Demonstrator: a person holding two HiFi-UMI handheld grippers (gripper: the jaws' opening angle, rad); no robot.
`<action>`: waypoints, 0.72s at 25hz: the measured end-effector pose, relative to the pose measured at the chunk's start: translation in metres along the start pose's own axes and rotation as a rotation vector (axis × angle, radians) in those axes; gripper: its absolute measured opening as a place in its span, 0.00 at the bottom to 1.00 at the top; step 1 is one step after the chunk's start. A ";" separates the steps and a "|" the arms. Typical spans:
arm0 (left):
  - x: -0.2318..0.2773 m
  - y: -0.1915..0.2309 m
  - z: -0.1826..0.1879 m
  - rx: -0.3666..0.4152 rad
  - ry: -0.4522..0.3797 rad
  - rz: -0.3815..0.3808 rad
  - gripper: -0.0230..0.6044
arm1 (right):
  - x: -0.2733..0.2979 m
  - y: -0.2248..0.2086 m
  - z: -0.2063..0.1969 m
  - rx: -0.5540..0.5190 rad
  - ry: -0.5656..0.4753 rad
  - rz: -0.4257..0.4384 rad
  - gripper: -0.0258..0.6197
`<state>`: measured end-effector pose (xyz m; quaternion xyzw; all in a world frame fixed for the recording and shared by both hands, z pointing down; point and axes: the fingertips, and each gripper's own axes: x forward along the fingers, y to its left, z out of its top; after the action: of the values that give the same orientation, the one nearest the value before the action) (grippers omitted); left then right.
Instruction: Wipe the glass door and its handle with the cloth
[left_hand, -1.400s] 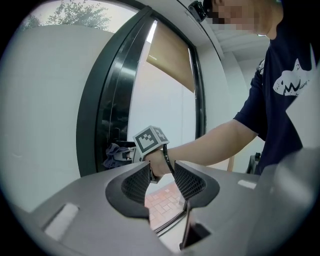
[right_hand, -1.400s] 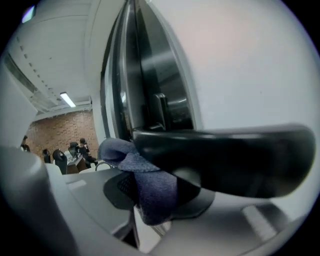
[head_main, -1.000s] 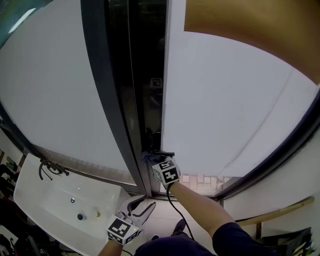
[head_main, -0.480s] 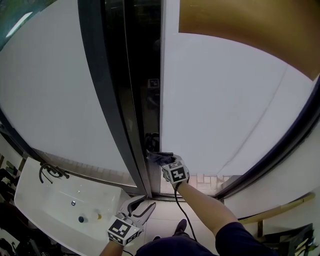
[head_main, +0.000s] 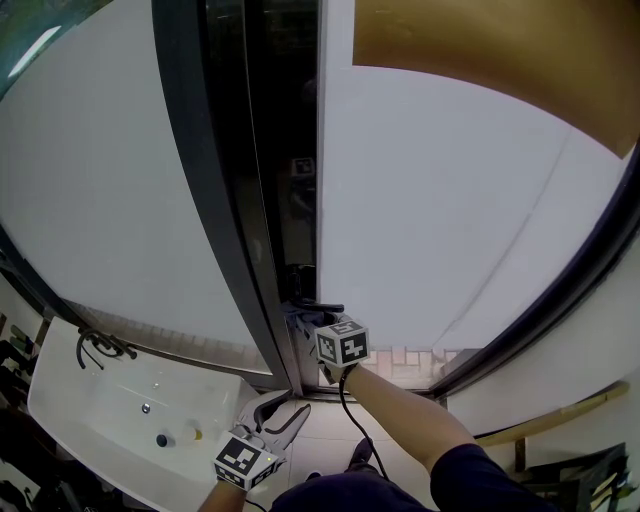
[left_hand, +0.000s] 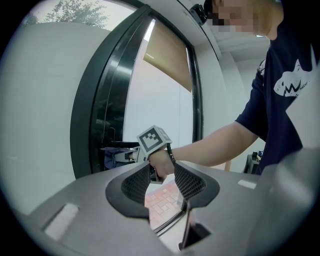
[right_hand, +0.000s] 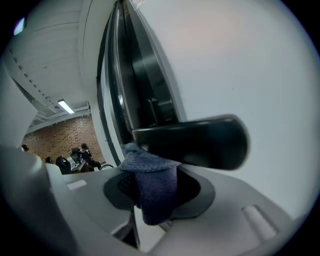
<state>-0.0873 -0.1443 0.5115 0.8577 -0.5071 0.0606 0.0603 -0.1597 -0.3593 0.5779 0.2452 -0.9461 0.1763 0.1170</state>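
The glass door (head_main: 450, 210) fills the head view, its dark frame (head_main: 215, 200) running down the middle. A black lever handle (head_main: 318, 304) juts out low on the door edge. My right gripper (head_main: 316, 322) is shut on a blue-grey cloth (head_main: 303, 318) and presses it against the handle. In the right gripper view the cloth (right_hand: 150, 185) hangs bunched between the jaws, touching the underside of the handle (right_hand: 195, 142). My left gripper (head_main: 283, 403) hangs lower, open and holding nothing. The left gripper (left_hand: 162, 181) view shows the cloth (left_hand: 111, 157) at the handle (left_hand: 120, 145).
A white sink (head_main: 90, 420) with a black faucet (head_main: 100, 343) lies at the lower left. A brown blind (head_main: 480, 50) covers the door's top right. Brick-pattern paving (head_main: 400, 362) shows through the glass. Reflected people (right_hand: 77, 157) sit far off.
My right gripper slid a little right along the handle with the cloth, then came back left. The left gripper has stayed put, open.
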 end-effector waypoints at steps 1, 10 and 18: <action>0.000 0.000 0.001 0.000 0.000 0.002 0.27 | 0.005 0.002 0.000 -0.004 0.009 -0.009 0.26; -0.004 0.005 0.002 -0.010 0.001 0.018 0.27 | 0.006 -0.038 -0.030 -0.054 0.129 -0.120 0.26; -0.003 0.008 0.001 -0.010 0.004 0.012 0.27 | -0.017 -0.067 -0.077 0.036 0.173 -0.133 0.26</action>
<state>-0.0962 -0.1456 0.5107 0.8542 -0.5123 0.0602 0.0655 -0.1014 -0.3765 0.6613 0.2935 -0.9107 0.2055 0.2055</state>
